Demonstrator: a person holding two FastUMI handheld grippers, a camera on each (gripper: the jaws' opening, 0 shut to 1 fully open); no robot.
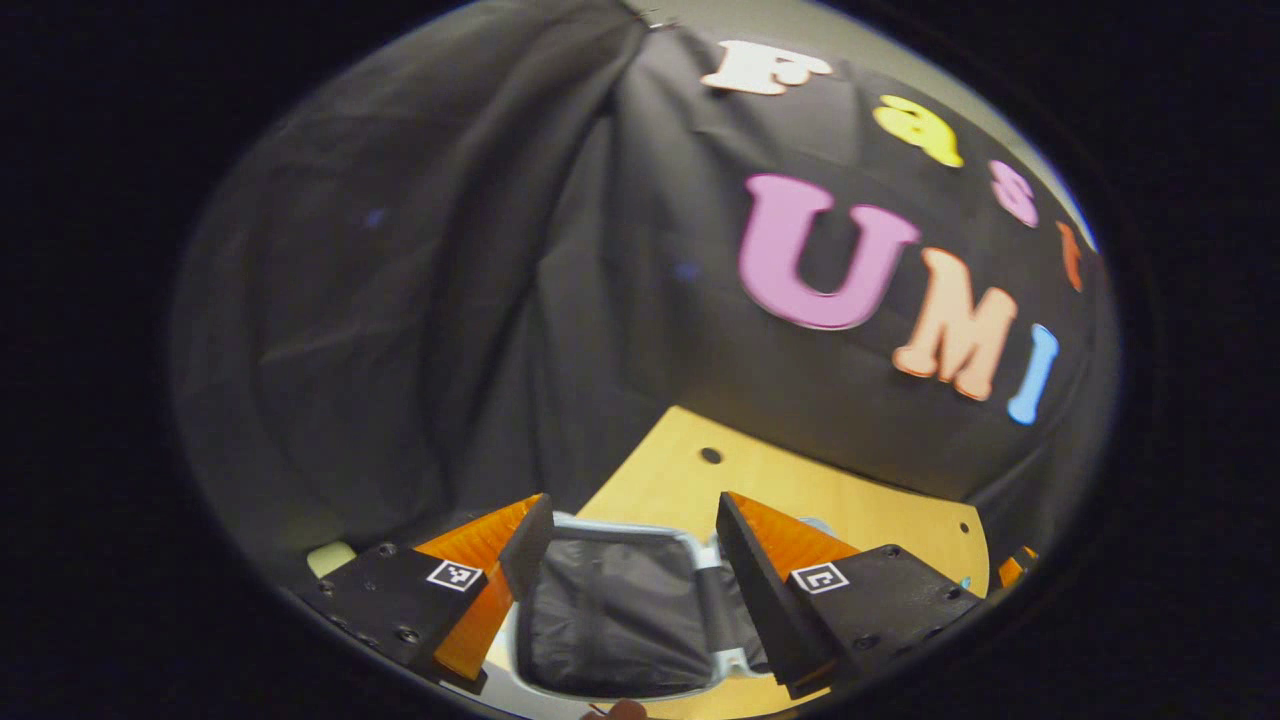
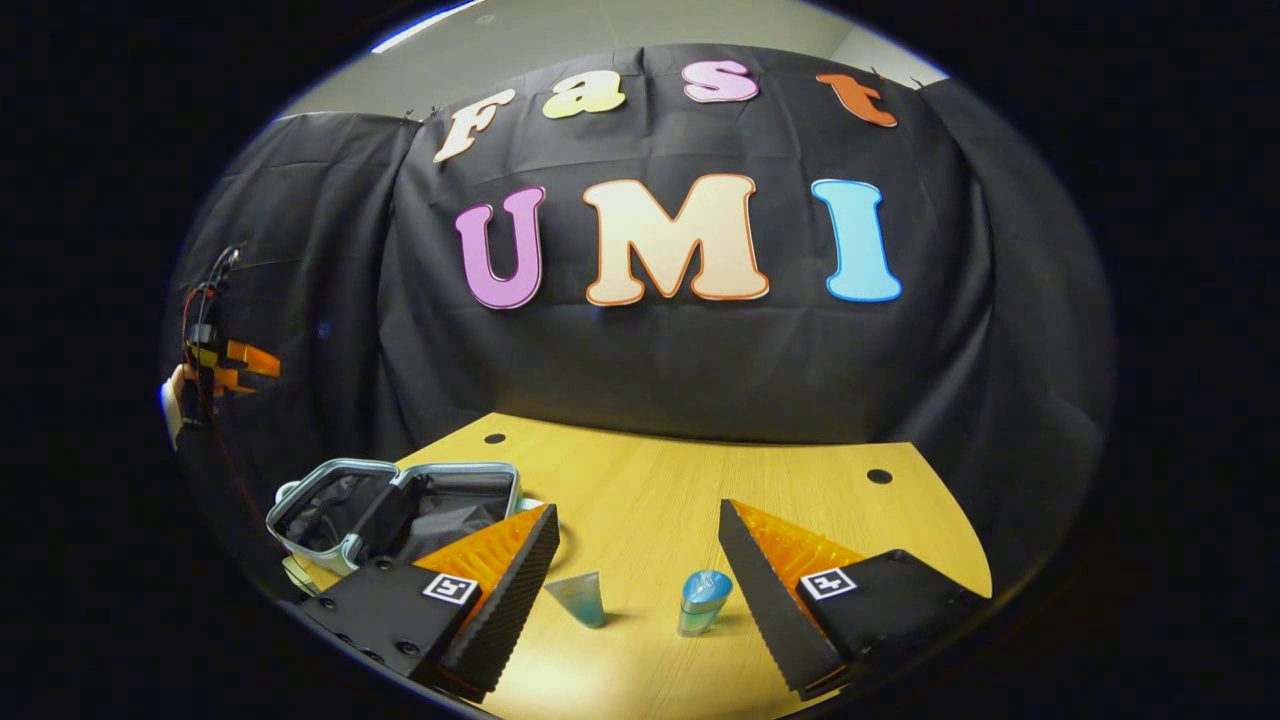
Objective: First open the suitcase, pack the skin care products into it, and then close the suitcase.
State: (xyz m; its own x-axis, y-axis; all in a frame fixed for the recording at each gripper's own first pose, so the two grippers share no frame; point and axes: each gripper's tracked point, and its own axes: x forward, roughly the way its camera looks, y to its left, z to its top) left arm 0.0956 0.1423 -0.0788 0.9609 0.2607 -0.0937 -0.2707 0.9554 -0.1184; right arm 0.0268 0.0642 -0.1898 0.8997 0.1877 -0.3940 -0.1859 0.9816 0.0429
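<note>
The suitcase (image 2: 395,510) is seen lying open at the left side of the bench (image 2: 700,480), and two small skin care things, a tube (image 2: 582,598) and a bottle (image 2: 703,600), are stood just in front of the right claw (image 2: 635,590). Both the right claw and the left claw (image 1: 632,580) are held wide open, and nothing is gripped. It is judged that one product should be pinched at its middle, lifted straight up, and set down softly inside the suitcase.

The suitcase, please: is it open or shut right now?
Open: the suitcase lies with both halves spread on the table, dark lining exposed.
</note>
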